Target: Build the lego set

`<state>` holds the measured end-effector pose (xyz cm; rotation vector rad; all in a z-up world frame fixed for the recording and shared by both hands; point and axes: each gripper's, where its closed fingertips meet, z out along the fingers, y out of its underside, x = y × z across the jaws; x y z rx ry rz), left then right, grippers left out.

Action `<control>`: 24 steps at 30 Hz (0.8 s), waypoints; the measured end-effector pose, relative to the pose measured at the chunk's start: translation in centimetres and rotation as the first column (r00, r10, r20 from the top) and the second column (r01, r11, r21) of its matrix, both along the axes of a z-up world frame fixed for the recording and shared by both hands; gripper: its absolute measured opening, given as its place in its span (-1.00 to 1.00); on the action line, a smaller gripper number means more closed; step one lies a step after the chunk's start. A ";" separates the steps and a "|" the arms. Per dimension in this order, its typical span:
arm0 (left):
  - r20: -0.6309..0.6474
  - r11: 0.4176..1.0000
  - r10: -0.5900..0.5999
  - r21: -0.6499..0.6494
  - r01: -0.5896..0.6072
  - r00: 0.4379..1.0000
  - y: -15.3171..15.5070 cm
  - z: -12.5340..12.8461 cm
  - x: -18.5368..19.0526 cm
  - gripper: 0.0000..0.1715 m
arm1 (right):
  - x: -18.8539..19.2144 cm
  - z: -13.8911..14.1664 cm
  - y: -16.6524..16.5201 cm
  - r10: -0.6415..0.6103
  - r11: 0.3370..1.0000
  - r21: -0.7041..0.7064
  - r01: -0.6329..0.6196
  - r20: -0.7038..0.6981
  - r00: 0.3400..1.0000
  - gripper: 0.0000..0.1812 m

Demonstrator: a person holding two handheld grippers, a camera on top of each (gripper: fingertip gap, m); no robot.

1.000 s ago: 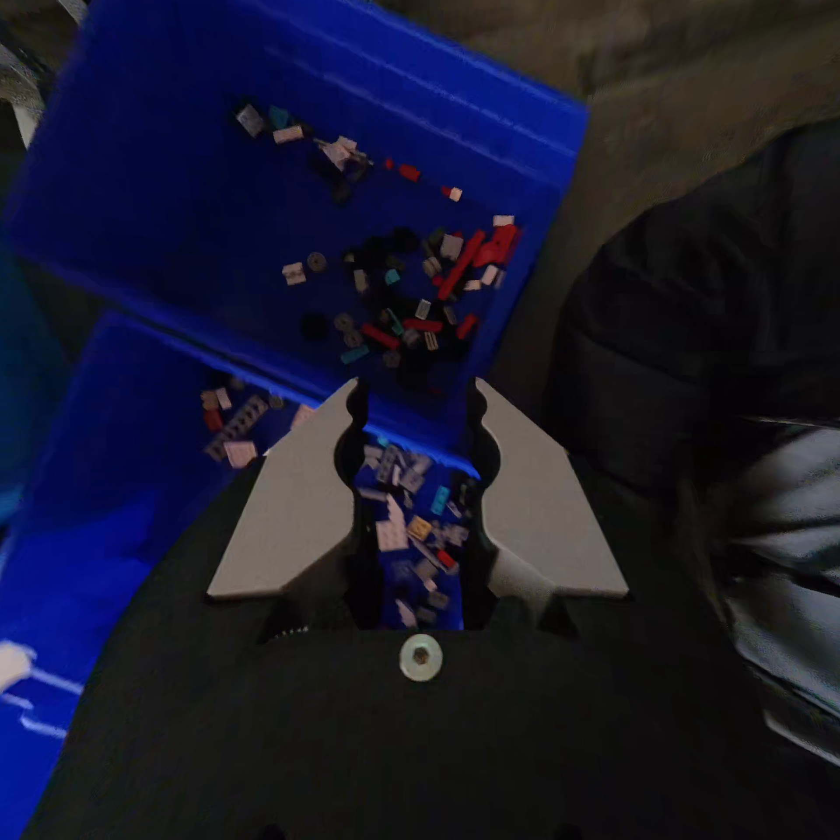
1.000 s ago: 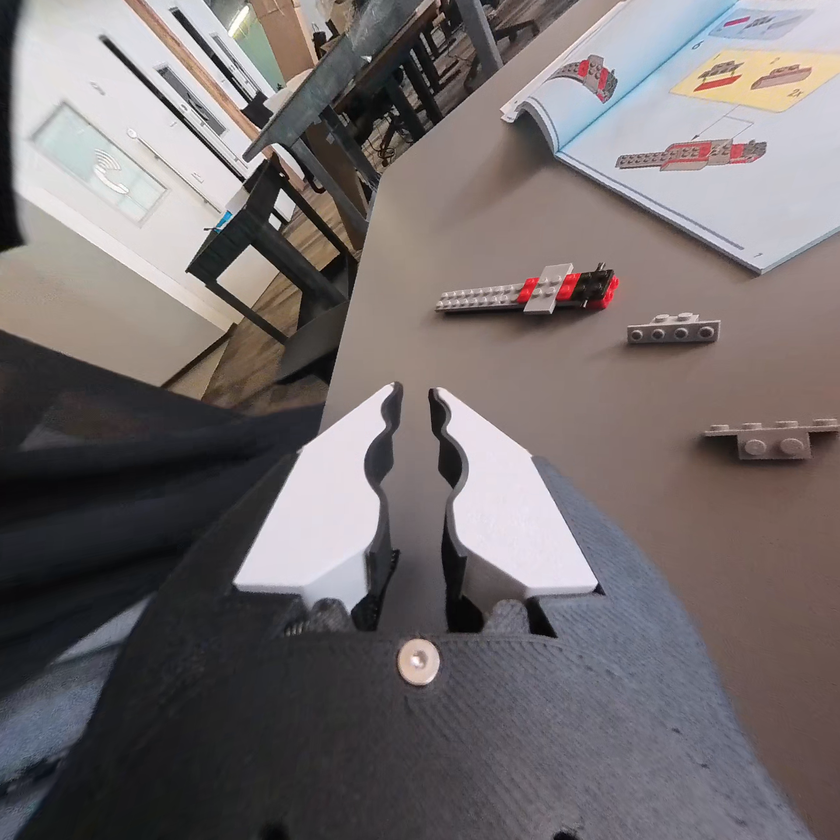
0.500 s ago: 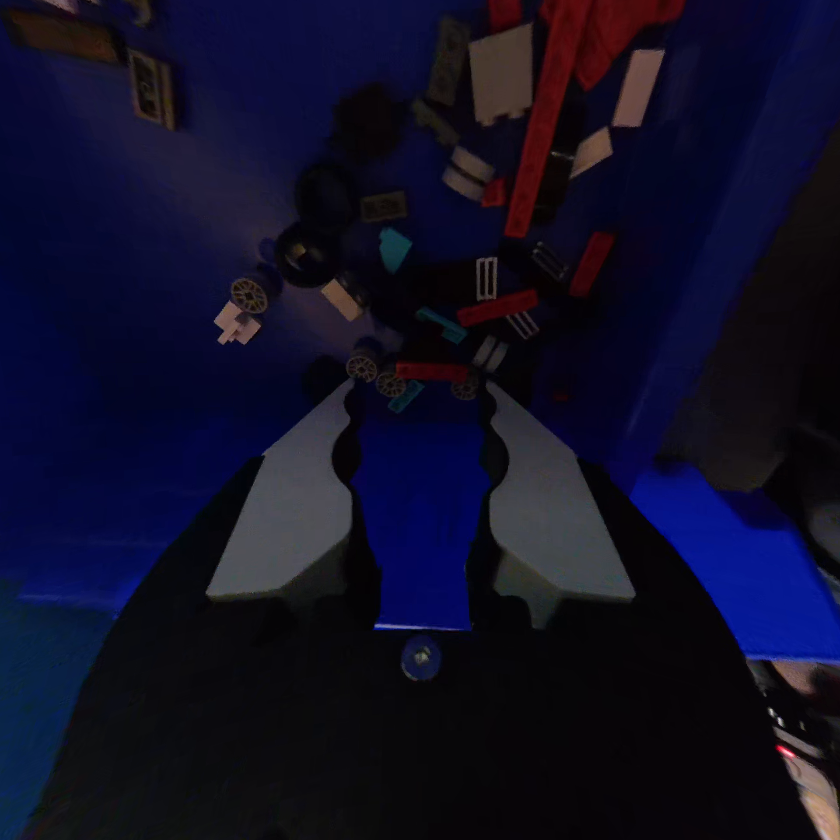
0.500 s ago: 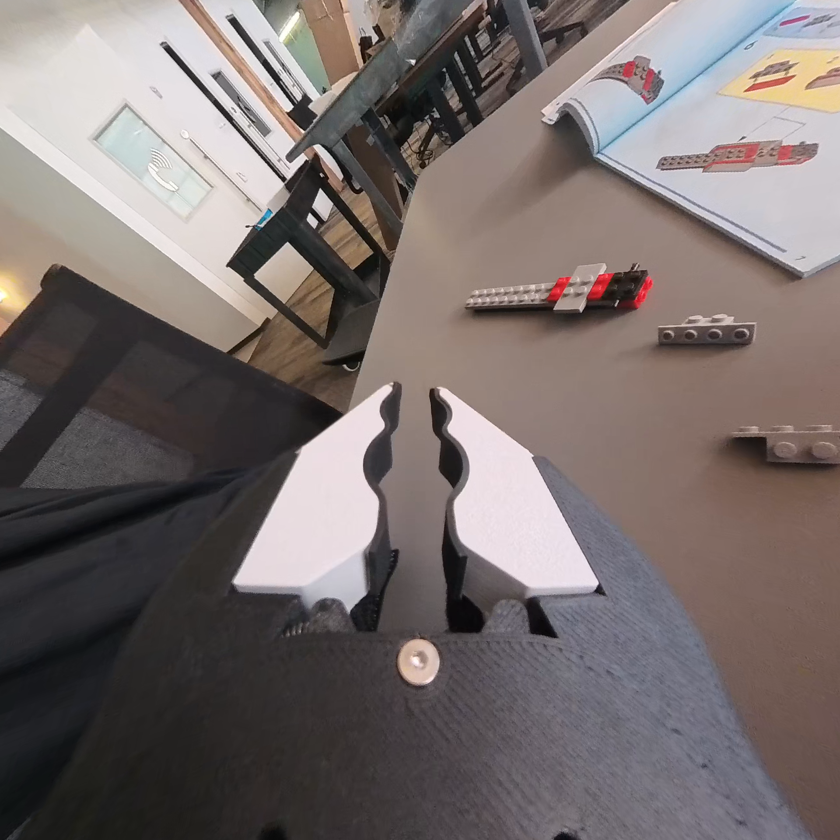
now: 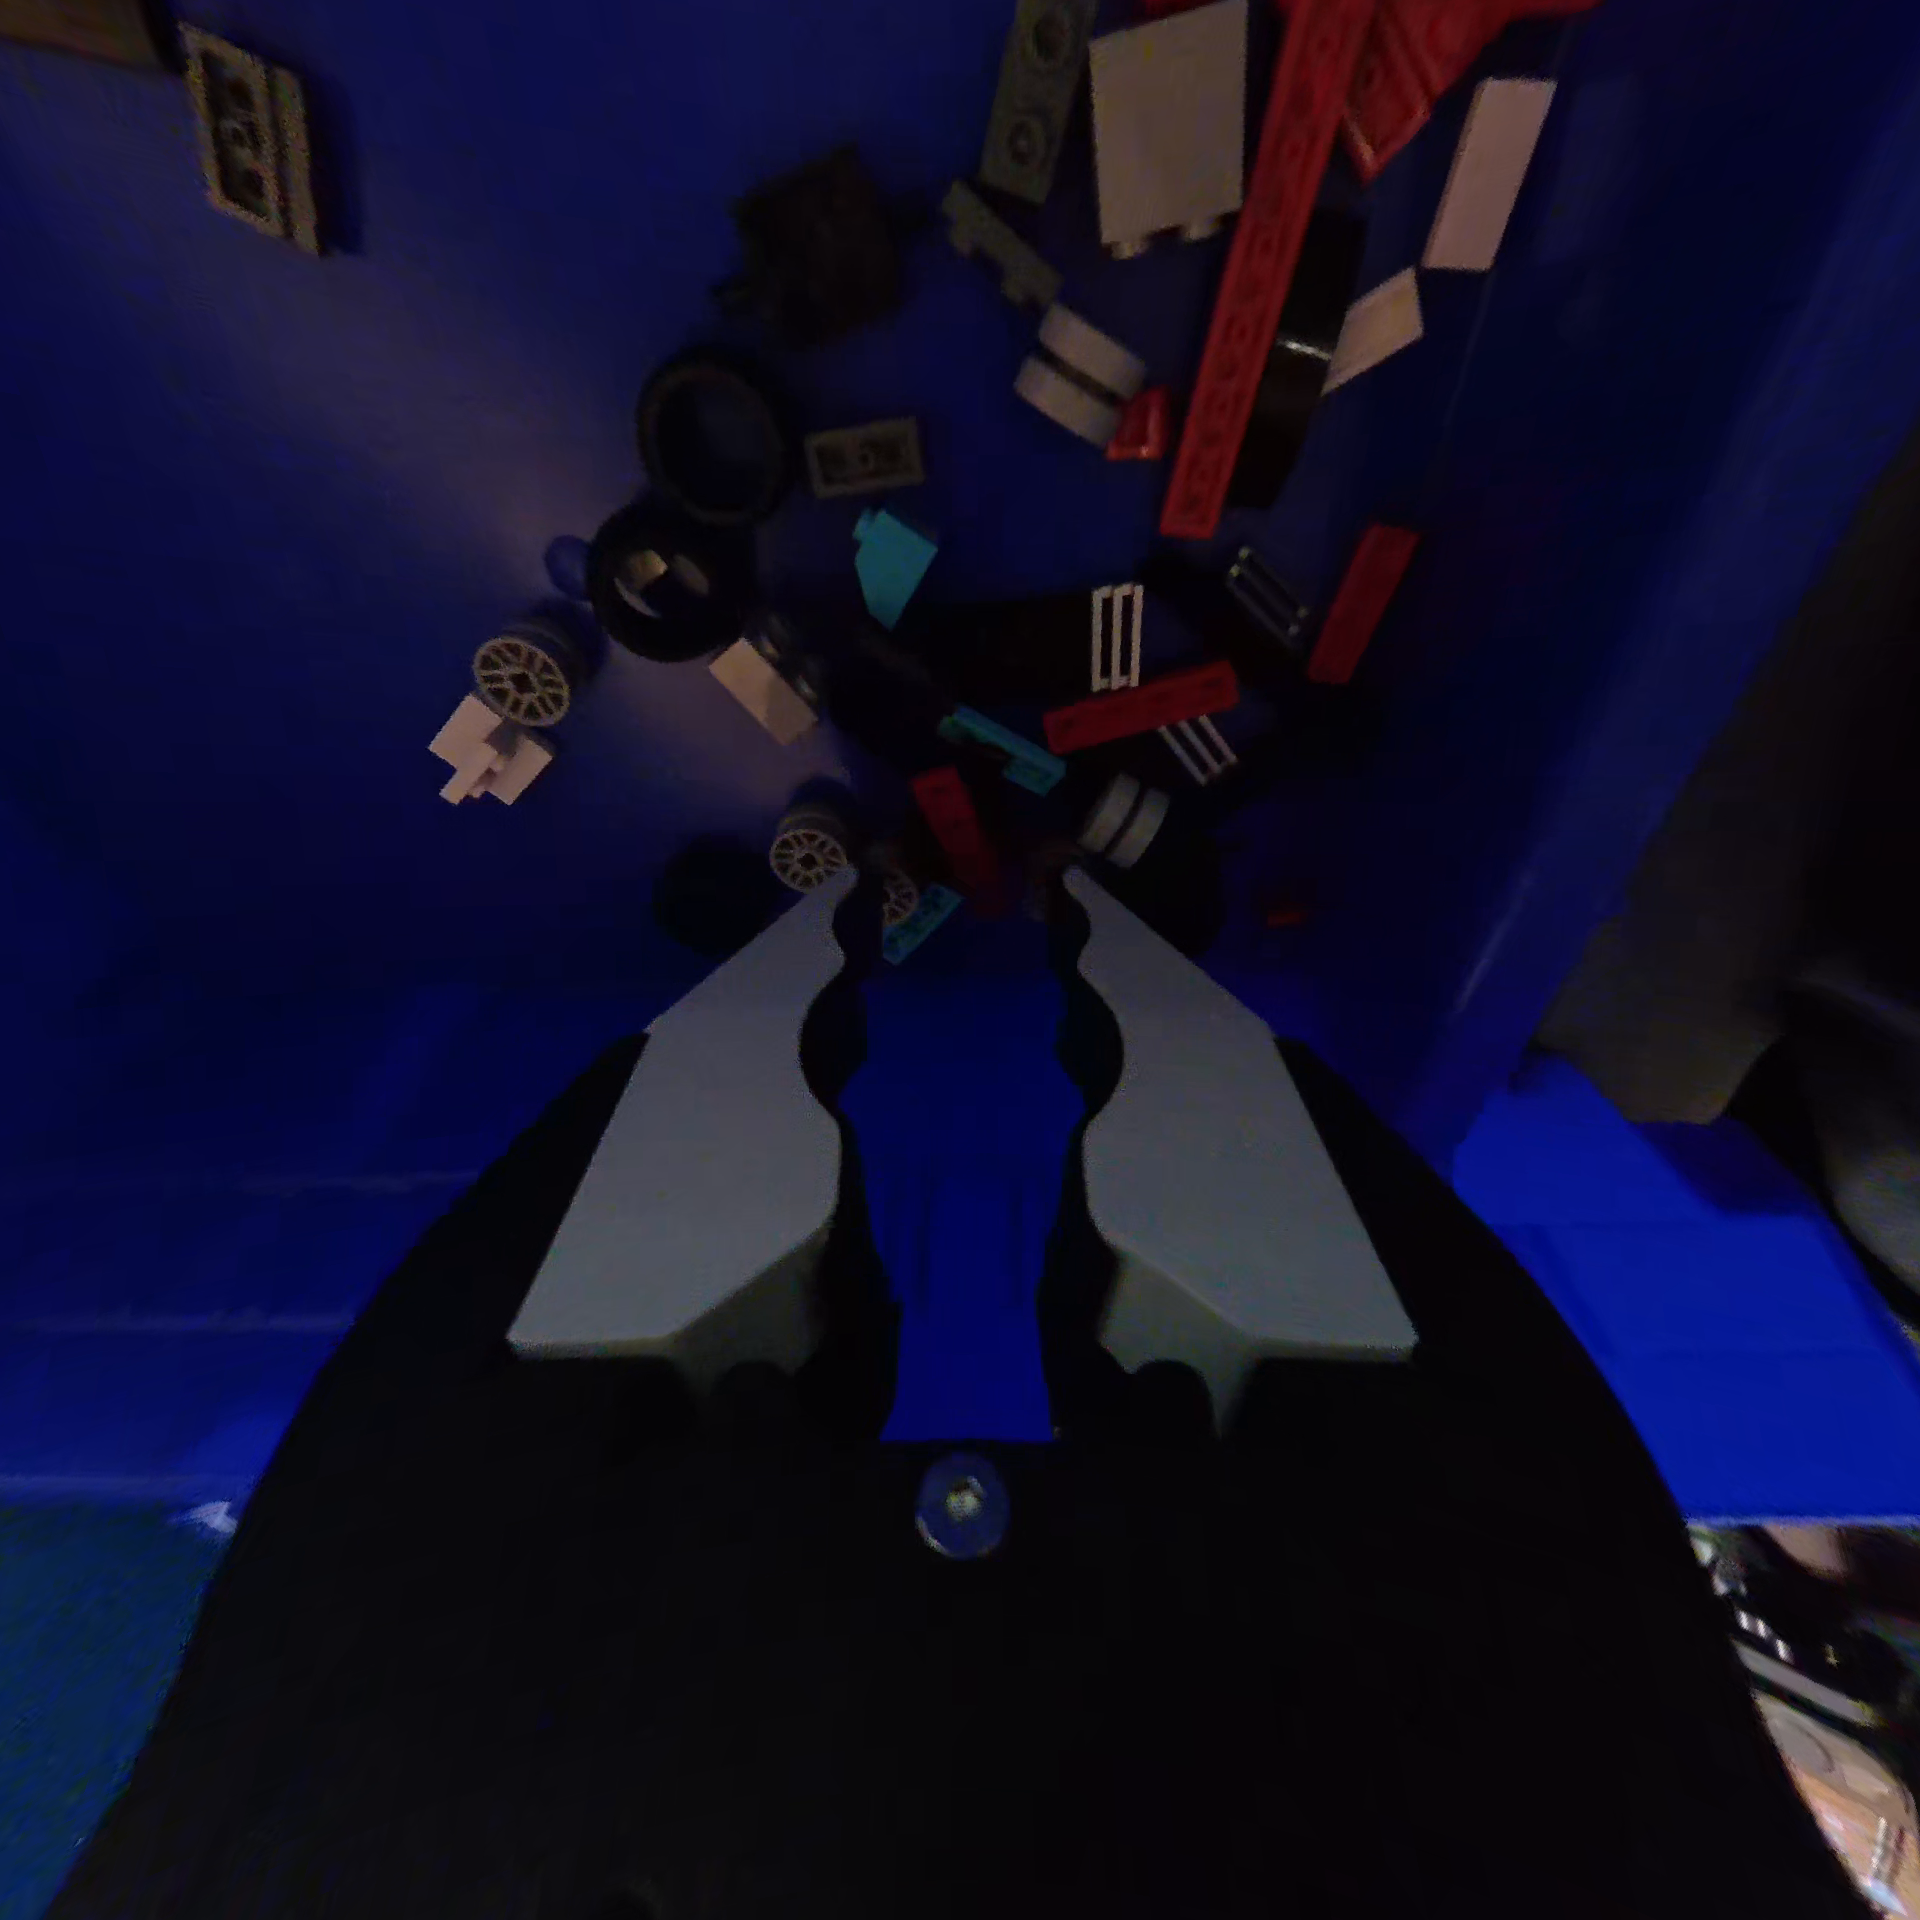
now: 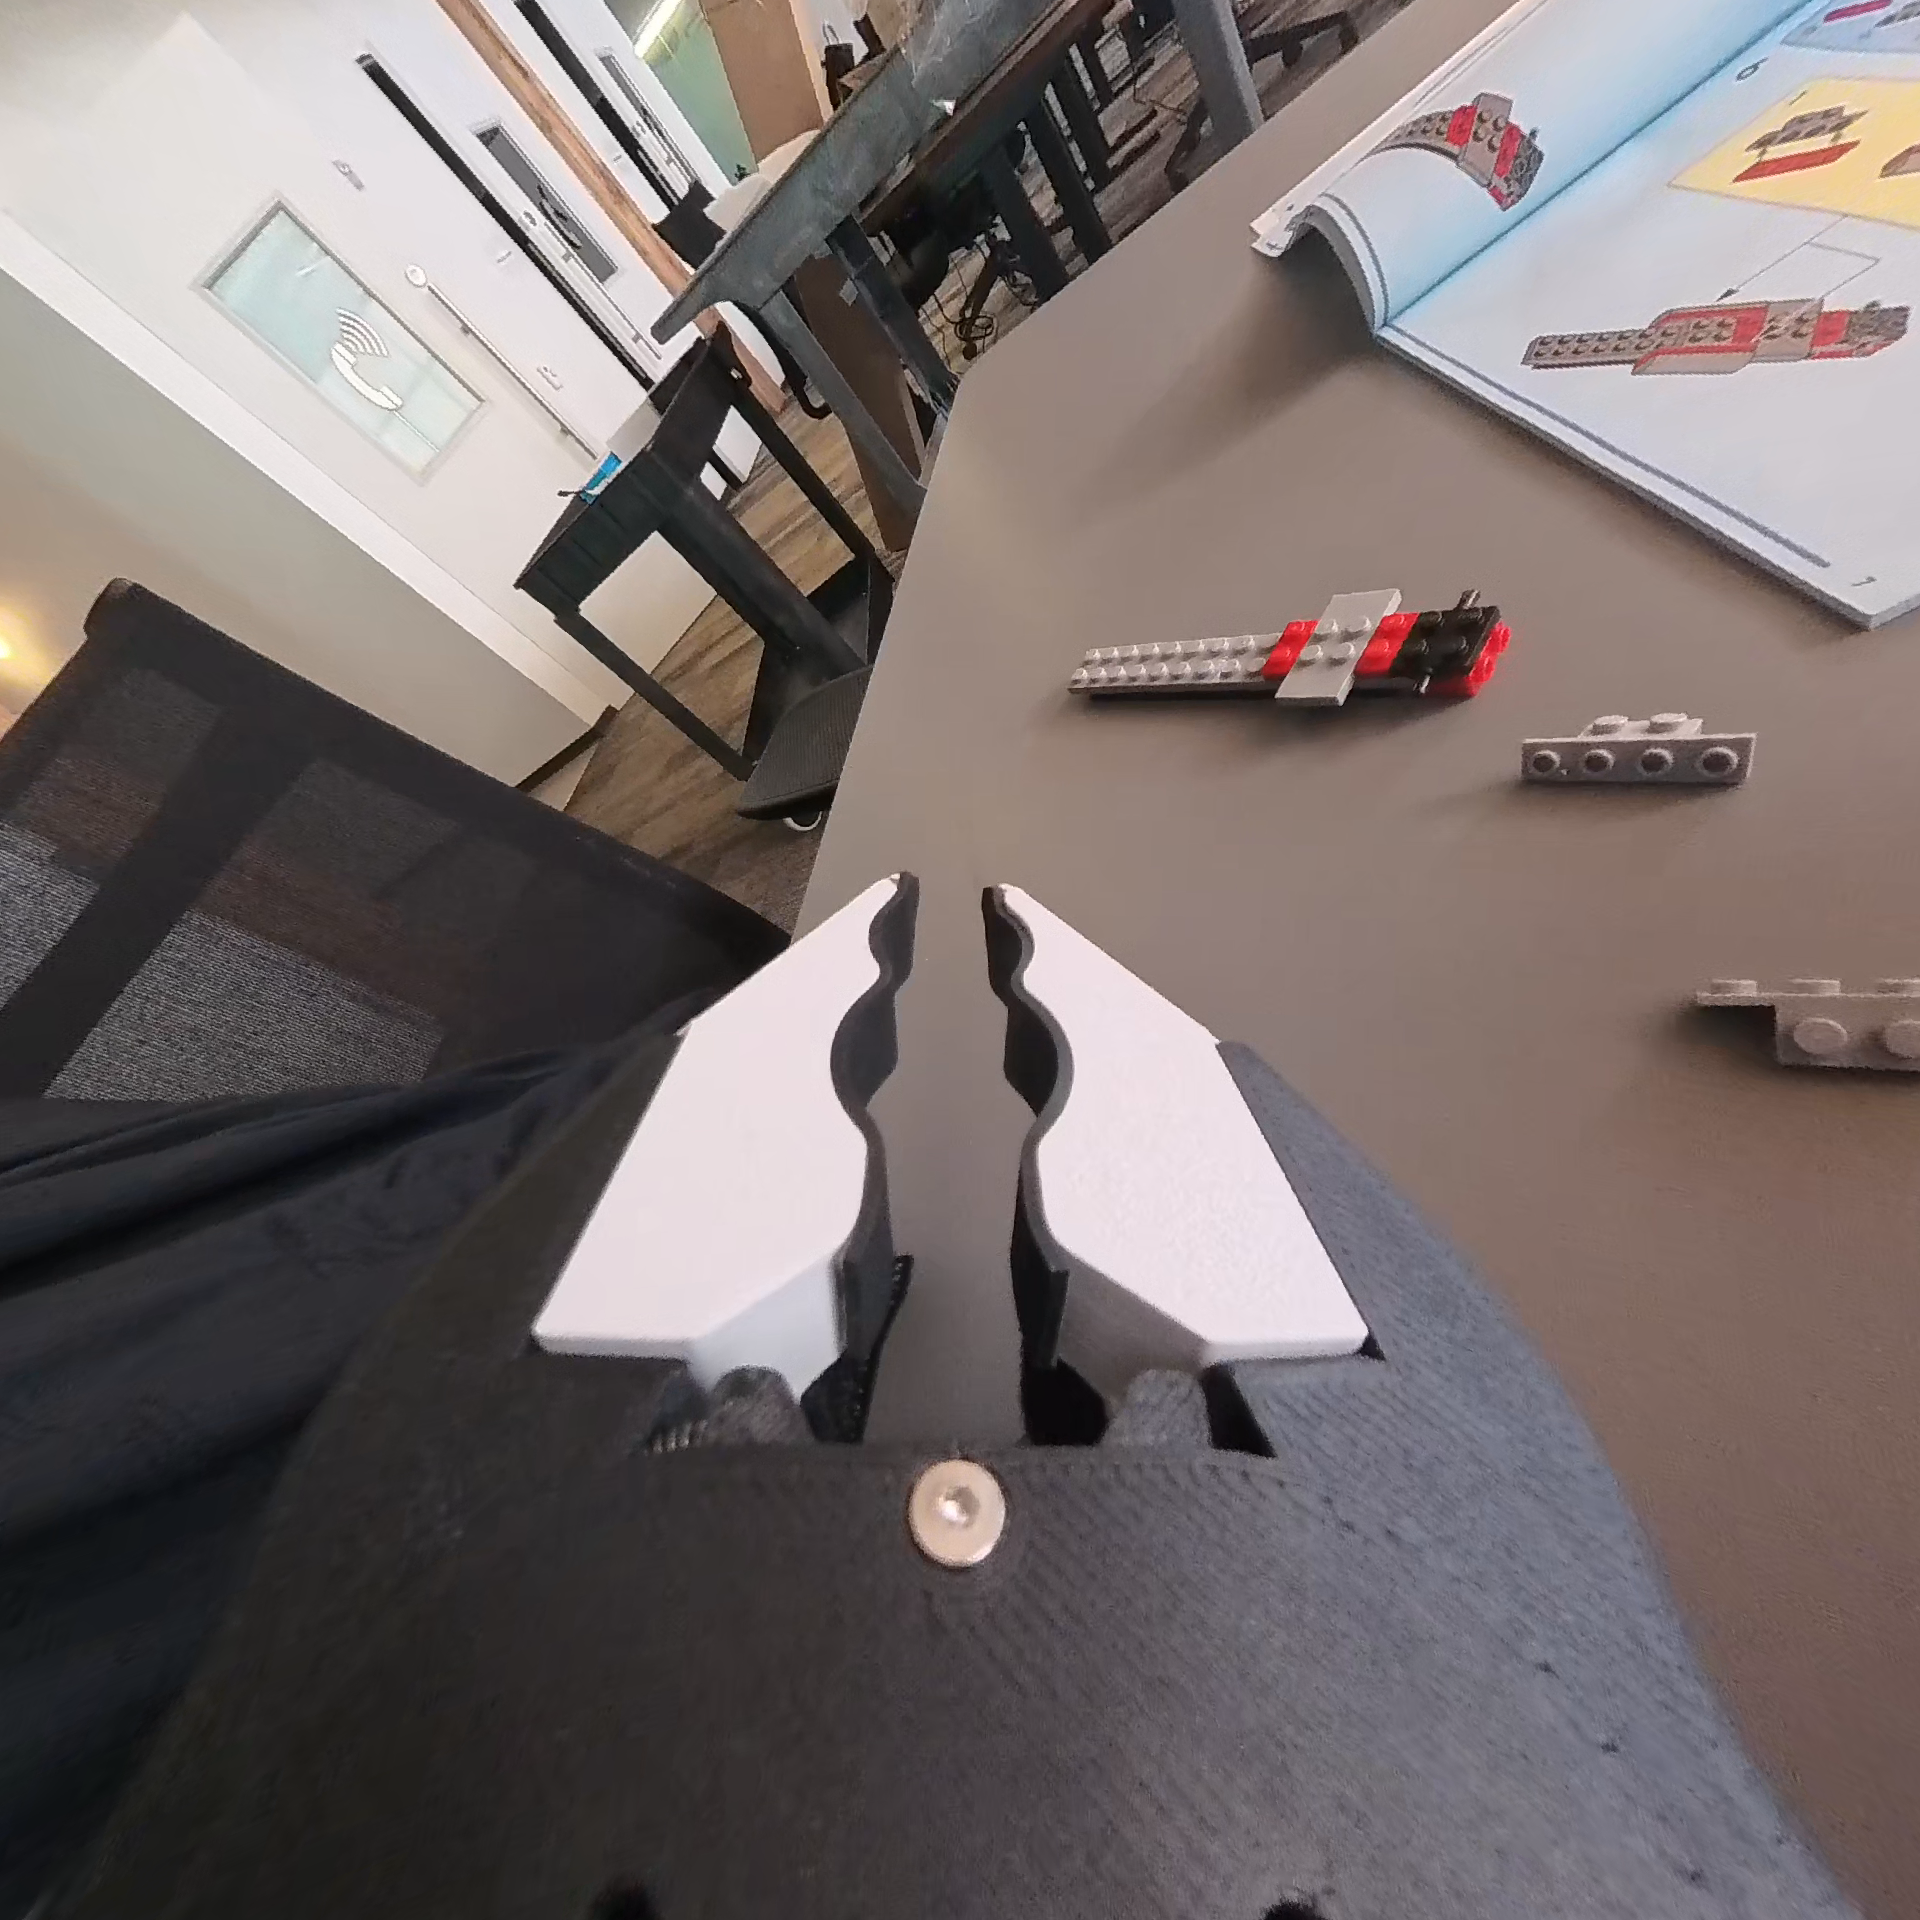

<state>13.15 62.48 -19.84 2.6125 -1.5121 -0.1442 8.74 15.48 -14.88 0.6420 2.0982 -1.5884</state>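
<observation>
Left gripper [image 5: 958, 891]: wide apart, holding nothing, tips just at the loose red, black, teal and grey plastic lego pieces [image 5: 1039, 717] in the blue plastic bin [image 5: 312, 935].
Right gripper [image 6: 951, 896]: narrow gap, holding nothing, over the dark grey table [image 6: 1299, 935].
Long grey, red and black lego build [image 6: 1294, 657]: farther off, to the right of those fingers.

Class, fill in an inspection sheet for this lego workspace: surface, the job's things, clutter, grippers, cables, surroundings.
Surface: dark table, mostly bare.
Job's things: part-built lego strip, two loose grey pieces, open instruction booklet; blue bin of mixed loose parts, including a long red plate.
Clutter: nothing seen.
Grippers: left gripper open, empty, tips at the parts pile; right gripper narrowly open, empty, above the table.
Cables: nothing seen on the table.
Surroundings: other desks, dark chair back, wall door.
</observation>
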 end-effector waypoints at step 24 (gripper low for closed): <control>0.422 0.933 0.321 0.010 -0.358 0.848 0.0 6.2 1.9 -0.92 | 0.2 0.0 0.0 -0.004 1.000 0.003 0.004 -0.026 1.000 -0.84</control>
